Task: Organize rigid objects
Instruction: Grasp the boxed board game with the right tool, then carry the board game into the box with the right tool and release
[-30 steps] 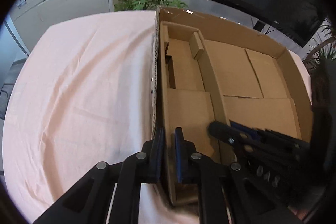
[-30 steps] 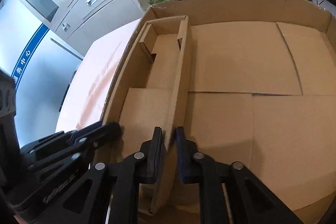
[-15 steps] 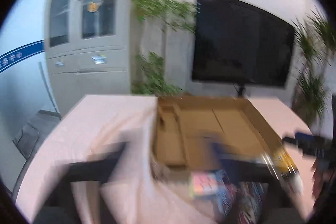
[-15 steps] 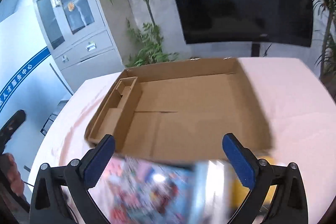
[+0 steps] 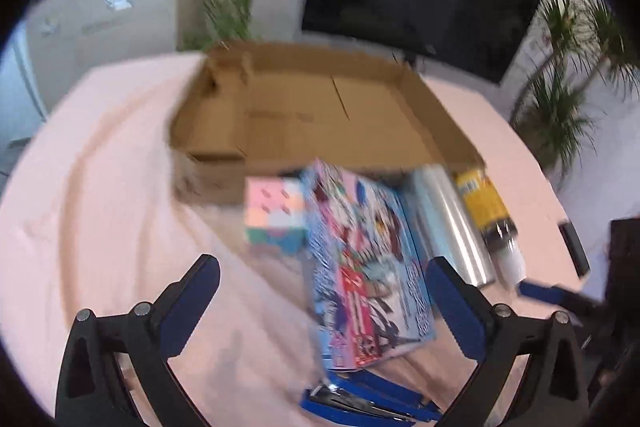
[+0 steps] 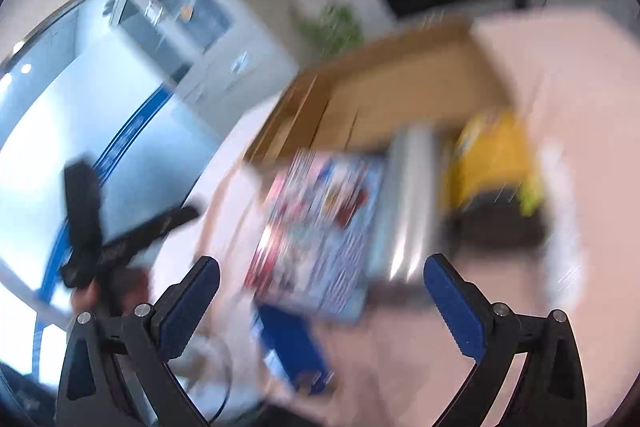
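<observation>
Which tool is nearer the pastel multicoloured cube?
Left. The left tool hangs open just in front of the pastel multicoloured cube, a little to its right. The right tool sits far right, beyond the yellow bottle.

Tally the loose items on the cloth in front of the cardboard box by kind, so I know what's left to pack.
Colourful cube: 1
Flat picture box: 1
Silver roll: 1
Yellow-labelled bottle: 1
Blue stapler-like tool, partly cut off at the frame's edge: 1
Total: 5

All lie outside the cardboard box, which looks empty.
</observation>
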Motion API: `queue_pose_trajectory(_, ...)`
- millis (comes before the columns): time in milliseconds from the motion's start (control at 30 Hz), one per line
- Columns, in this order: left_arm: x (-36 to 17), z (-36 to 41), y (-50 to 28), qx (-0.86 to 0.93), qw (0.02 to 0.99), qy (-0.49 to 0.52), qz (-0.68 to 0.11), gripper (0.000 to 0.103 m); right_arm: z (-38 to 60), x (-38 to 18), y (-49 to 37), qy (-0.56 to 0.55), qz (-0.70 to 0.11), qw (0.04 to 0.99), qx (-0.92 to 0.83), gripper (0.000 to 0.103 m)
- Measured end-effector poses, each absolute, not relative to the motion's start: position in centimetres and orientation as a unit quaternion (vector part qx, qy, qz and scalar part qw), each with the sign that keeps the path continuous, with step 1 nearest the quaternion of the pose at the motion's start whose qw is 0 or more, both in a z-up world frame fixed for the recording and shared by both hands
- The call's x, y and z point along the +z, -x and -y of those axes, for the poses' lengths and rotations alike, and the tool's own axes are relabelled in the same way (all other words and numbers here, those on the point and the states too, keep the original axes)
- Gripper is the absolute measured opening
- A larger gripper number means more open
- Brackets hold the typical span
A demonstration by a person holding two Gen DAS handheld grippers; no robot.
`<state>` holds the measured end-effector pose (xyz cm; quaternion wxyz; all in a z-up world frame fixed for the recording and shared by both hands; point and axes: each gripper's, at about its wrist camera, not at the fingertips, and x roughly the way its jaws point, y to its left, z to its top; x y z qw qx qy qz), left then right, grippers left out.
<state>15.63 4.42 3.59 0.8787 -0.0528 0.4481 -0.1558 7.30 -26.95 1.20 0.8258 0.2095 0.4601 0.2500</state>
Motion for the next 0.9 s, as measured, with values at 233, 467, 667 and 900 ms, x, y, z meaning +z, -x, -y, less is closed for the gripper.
queue_pose_trajectory(233,-2.0,-1.2,-17.7,-0.190,0.821,0.045,-0.536,0.066,22.7,-6.9,-10.1,-0.272,-0.534,0.753,0.272,0.087)
queue_pose_trajectory(467,-3.1,-1.5,-17.3,-0.192,0.815,0.060,-0.544,0.056,20.0,-7.6,-11.4,-0.246,-0.522,0.771,0.270,0.087)
queue_pose_trajectory(667,-3.3,-1.9,-17.5,-0.202,0.812,0.071,-0.543,0.056,21.6,-8.2,-10.3,-0.234,-0.553,0.771,0.213,0.092)
queue_pose_trajectory(900,-4.0,-2.8,-18.2,-0.213,0.800,0.096,-0.553,0.055,19.3,-10.7,-11.7,-0.242,-0.555,0.758,0.242,0.100)
